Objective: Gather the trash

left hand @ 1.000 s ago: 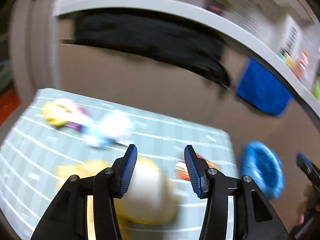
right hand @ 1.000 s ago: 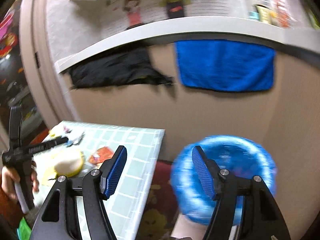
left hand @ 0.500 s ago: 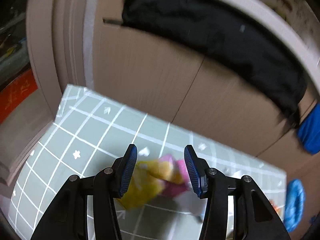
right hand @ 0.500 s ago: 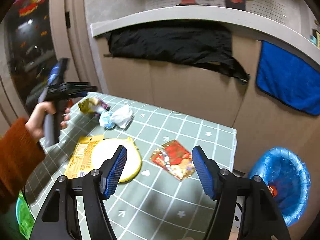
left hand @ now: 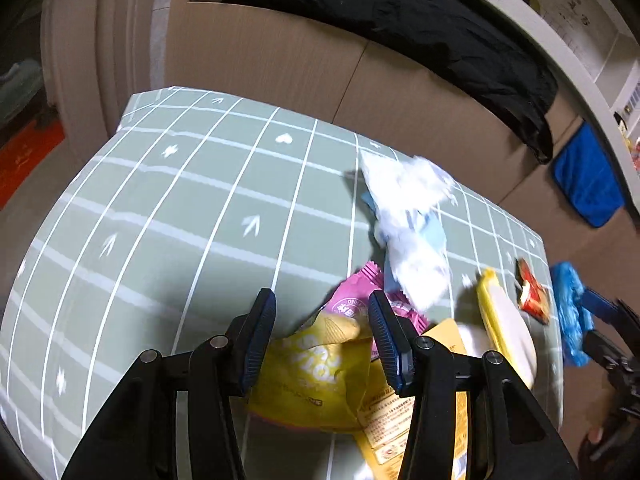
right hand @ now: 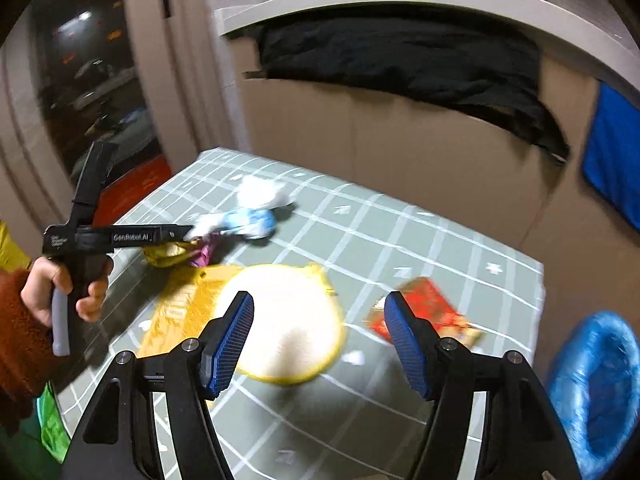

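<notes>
My left gripper [left hand: 322,338] is open, its jaws on either side of a crumpled yellow snack bag [left hand: 316,364] with a pink wrapper [left hand: 352,300] against it. White and light-blue tissue trash [left hand: 408,220] lies beyond. In the right wrist view the left gripper [right hand: 188,234] hovers over the yellow bag [right hand: 164,254]. My right gripper [right hand: 320,344] is open and empty above a yellow-rimmed white plate [right hand: 288,328]. A red wrapper [right hand: 428,312] lies to its right, an orange packet [right hand: 180,308] to its left.
The green gridded table [left hand: 160,208] stands against a cardboard wall [right hand: 400,140]. A blue-lined trash bin [right hand: 596,392] stands off the table's right edge, also in the left wrist view [left hand: 570,312]. Black cloth [right hand: 400,56] and a blue towel [right hand: 612,152] hang behind.
The left gripper has come down closer over the yellow bag, still open. The right gripper has swung left from the bin and now sits lower over the plate.
</notes>
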A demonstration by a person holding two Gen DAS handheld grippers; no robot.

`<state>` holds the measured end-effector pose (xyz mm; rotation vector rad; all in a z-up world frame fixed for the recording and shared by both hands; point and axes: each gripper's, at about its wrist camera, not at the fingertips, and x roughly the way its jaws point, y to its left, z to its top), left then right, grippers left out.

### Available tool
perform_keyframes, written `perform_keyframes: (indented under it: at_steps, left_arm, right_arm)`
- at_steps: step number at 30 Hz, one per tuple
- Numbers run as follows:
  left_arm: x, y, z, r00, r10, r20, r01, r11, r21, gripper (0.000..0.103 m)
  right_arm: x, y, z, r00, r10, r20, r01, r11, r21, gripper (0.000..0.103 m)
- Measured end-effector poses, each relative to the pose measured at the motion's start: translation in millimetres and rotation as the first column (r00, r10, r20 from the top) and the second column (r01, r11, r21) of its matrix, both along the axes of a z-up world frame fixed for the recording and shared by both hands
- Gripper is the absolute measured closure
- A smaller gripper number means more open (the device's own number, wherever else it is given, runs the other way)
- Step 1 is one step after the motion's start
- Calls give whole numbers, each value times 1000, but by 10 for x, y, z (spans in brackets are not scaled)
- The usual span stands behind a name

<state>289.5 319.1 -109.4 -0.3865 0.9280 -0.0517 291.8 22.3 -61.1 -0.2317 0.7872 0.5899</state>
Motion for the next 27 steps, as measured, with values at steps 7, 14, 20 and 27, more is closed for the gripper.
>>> perform_keyframes:
  at_steps: [7, 14, 20, 27]
  left_arm:
    - [-403, 107, 3, 997, 72, 4, -72, 997, -3, 54]
    - [-710, 289, 51, 991, 126, 36, -124, 991, -55, 54]
    - [-1030, 424, 179, 984, 167, 70, -162, 984, -72, 54]
    - [-1295, 580, 247, 969, 229, 93, -222, 972, -78, 54]
  right_arm:
    - [-289, 428, -174, 990, 139, -37, -139, 990, -9, 38]
    - [-612, 576, -564, 962, 202, -184, -203, 979, 12, 40]
    - [-544, 682, -811, 944, 185, -273, -176, 983, 54, 33]
    - [-805, 1090, -959, 958, 218, -188, -245, 961, -130, 0]
